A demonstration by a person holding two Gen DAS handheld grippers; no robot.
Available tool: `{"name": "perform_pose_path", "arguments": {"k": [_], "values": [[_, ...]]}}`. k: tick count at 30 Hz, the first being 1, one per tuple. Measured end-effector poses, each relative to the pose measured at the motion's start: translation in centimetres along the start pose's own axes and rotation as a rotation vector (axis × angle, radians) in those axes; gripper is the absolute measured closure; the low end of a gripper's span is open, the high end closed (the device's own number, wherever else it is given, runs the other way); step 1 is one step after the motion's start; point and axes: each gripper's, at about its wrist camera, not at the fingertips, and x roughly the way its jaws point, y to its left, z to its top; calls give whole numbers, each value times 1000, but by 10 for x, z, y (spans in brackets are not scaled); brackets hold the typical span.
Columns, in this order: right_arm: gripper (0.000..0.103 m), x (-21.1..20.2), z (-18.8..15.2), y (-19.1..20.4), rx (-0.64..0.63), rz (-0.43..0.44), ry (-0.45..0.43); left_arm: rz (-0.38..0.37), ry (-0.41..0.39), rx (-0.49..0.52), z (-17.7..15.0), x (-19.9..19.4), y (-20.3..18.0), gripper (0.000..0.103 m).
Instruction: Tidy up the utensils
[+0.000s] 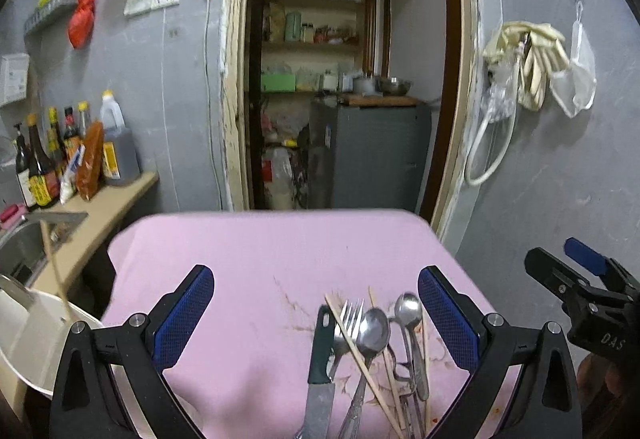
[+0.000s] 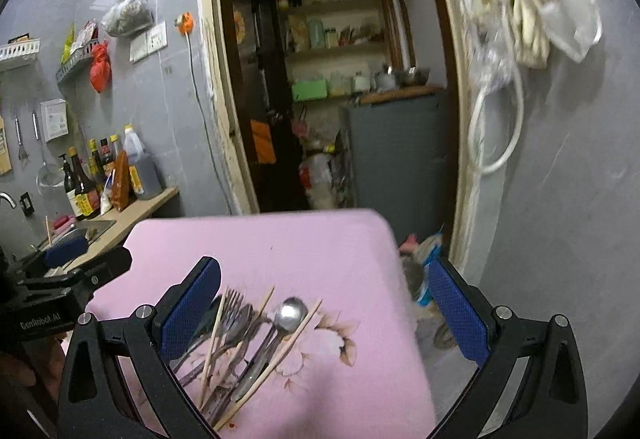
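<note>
both hand-held grippers, left [image 1: 316,319] and right [image 2: 326,313], are hovering released over utensils [image 1: 368,351] lying heaped on the pink counter [image 1: 260,251].

Sauce bottles [image 1: 48,159] on counter [image 1: 108,199]; gloves [image 1: 532,59] hang by doorway [image 1: 340,79].

The right gripper [image 2: 324,313] hangs above a desk [image 2: 328,243] draped in pink cloth, its blue-padded fingers [image 2: 191,309] spread wide with nothing between them. Below, near the left finger, a pile of utensils lies on the cloth: a fork [image 2: 230,313], a spoon [image 2: 292,313] with its bowl facing up, and several wooden chopsticks [image 2: 280,351] crossing the metal handles. The left gripper [image 2: 76,267] shows at the left edge, whether spread or closed is unclear. Sauce bottles [image 2: 86,183] stand on a counter behind it.
</note>
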Motion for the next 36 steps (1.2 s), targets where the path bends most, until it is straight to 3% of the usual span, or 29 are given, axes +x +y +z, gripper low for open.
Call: {"name": "perform_pose_path", "arguments": {"k": [2,7,10,18,28,36], "values": [[5,17,-4,-3,11,30,44,-10,37,-11,-4,10,0,0],[29,55,-20,-6,28,84,161,-37,123,-23,-13,37,2,6],[43,81,-32,-6,41,99,250,-51,175,-28,-17,52,2,17],[62,124,-65,5,39,111,415,-69,333,-65,-30,98,4,44],[79,141,-78,19,22,117,504,-61,513,-82,-48,132,11,61],[79,153,-72,31,-15,84,563,-66,547,-20,-42,142,4,64]]}}
